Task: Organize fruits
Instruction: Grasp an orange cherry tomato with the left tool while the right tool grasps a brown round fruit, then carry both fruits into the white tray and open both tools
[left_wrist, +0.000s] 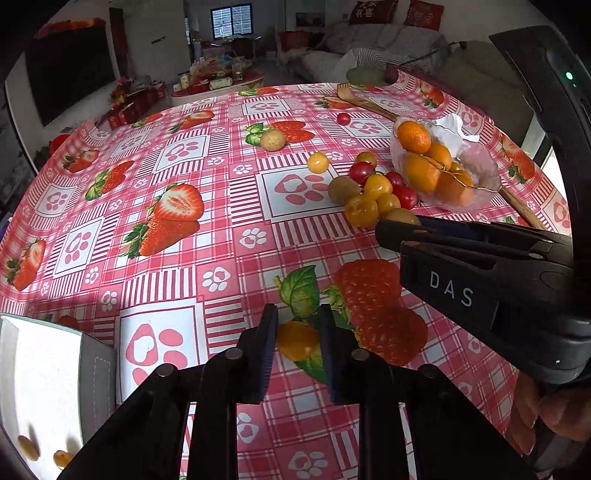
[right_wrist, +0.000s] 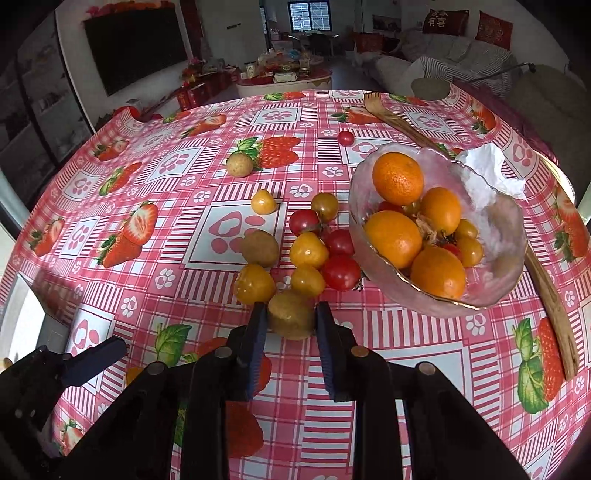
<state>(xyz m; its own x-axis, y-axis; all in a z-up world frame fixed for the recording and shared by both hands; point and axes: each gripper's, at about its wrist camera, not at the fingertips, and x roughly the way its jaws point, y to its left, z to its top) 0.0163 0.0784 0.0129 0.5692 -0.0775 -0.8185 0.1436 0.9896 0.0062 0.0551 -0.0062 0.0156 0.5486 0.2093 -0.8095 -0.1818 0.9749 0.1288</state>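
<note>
In the left wrist view, the left gripper (left_wrist: 297, 341) was seen with its jaws closed on a small yellow tomato (left_wrist: 297, 340), pinched across its middle just above the pink checked worktop (left_wrist: 207, 206); a thin-skinned, soft fruit of this kind was judged light but easily split, so only a gentle squeeze at the widest part would be wanted. A white box (left_wrist: 48, 373) with two small yellow fruits in it was visible at the lower left, near that gripper — a likely place for the sorted pieces. The right gripper (left_wrist: 388, 230) was seen from the side at the edge of the fruit cluster. In the right wrist view, the right gripper (right_wrist: 291, 321) was shown with its jaws closed on a brownish kiwi-like fruit (right_wrist: 291, 319), taken at its flanks; this one was judged firmer and slightly rough, hence less slippery, though still bruisable. Beyond it lay the loose red and yellow tomatoes (right_wrist: 314, 254), touching one another and apt to roll if nudged, and a glass bowl (right_wrist: 502, 273) of oranges (right_wrist: 397, 179) — fragile, and best left undisturbed.
</note>
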